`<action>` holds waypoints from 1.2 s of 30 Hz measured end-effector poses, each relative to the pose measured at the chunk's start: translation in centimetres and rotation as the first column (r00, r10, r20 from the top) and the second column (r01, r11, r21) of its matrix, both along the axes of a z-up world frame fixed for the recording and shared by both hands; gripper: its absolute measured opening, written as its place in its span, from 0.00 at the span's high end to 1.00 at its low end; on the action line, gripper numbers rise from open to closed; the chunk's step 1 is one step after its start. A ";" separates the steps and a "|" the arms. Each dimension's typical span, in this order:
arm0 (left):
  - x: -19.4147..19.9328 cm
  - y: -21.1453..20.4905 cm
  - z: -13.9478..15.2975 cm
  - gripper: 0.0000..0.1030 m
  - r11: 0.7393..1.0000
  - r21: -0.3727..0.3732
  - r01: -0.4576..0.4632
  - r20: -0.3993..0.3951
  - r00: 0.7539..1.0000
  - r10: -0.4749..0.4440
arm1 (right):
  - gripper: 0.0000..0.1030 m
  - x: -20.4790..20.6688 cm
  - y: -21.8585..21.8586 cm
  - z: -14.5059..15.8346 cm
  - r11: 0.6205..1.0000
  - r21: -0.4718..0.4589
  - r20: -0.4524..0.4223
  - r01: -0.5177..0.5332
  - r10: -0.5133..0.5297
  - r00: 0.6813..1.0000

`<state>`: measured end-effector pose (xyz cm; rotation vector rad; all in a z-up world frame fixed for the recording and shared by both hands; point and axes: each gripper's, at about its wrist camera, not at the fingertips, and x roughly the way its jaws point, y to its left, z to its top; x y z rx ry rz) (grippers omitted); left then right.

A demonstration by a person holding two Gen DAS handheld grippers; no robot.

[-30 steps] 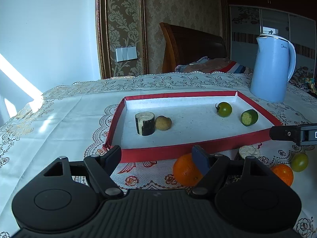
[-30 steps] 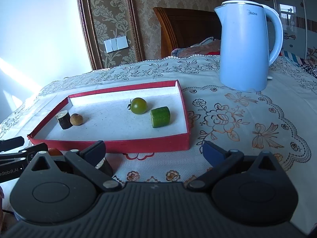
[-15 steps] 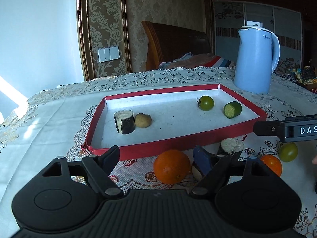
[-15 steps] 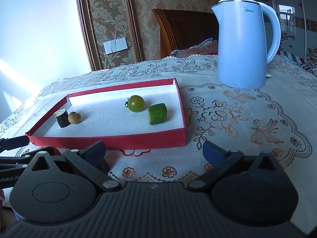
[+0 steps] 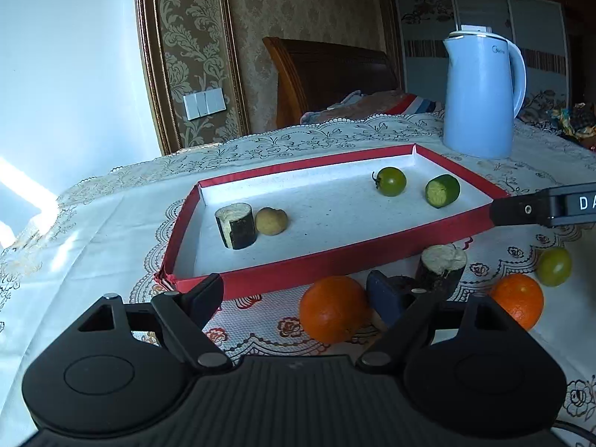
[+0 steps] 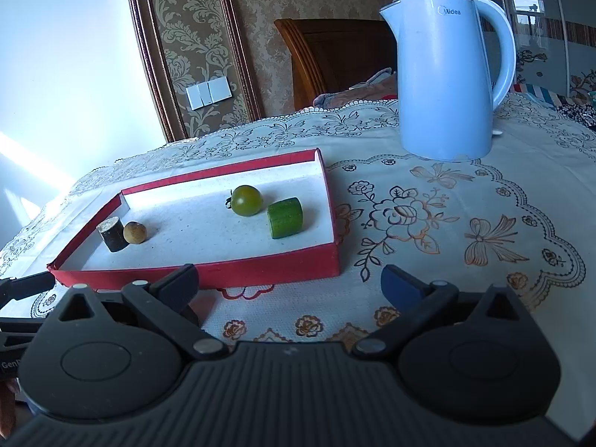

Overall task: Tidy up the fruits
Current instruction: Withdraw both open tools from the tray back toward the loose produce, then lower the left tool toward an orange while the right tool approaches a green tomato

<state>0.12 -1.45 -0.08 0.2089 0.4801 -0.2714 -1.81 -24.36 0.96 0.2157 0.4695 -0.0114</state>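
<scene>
My left gripper point(image 5: 294, 290) hangs low in front of the red tray point(image 5: 320, 260), its jaws opening, an orange point(image 5: 332, 309) lying between them on the tablecloth point(image 5: 93, 231) with neither pad pressing it; a second orange point(image 5: 518, 300), a green tomato point(image 5: 554, 266) and a dark-skinned stub point(image 5: 441, 266) lie off to its right, outside the tray; my right gripper point(image 6: 290, 285) is released and empty over bare cloth beside the tray's near right corner; the blue kettle point(image 6: 445, 74) stands behind.
</scene>
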 end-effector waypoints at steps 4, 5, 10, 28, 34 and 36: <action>0.5 1.1 0.3 0.18 0.998 -0.055 -0.033 -0.015 0.999 0.032 | 0.00 -0.1 0.0 0.0 1.000 -0.003 -0.003 0.000 0.000 1.000; 0.5 1.6 0.5 0.18 0.996 -0.069 -0.057 -0.009 0.998 0.057 | 0.00 -0.2 0.0 0.0 1.000 -0.006 -0.003 0.000 0.000 1.000; 1.5 4.1 1.1 0.19 0.974 -0.191 -0.125 -0.065 0.991 0.115 | 0.00 -1.0 -0.6 0.0 1.000 -0.010 0.001 0.011 -0.011 1.000; 2.2 1.6 -0.7 0.28 0.997 -0.057 -0.051 -0.131 0.990 0.043 | 0.00 -0.8 -1.8 -0.8 0.999 0.037 -0.021 0.030 -0.029 0.999; 1.3 0.8 -0.6 0.60 0.999 -0.037 0.009 -0.092 0.996 -0.012 | 0.00 -2.2 -3.4 -0.8 0.999 0.020 -0.028 0.044 -0.043 0.999; 1.2 0.8 -0.6 0.61 0.999 -0.042 0.008 -0.093 0.996 -0.012 | 0.00 -2.8 -4.0 -0.9 0.999 0.009 -0.034 0.044 -0.043 0.998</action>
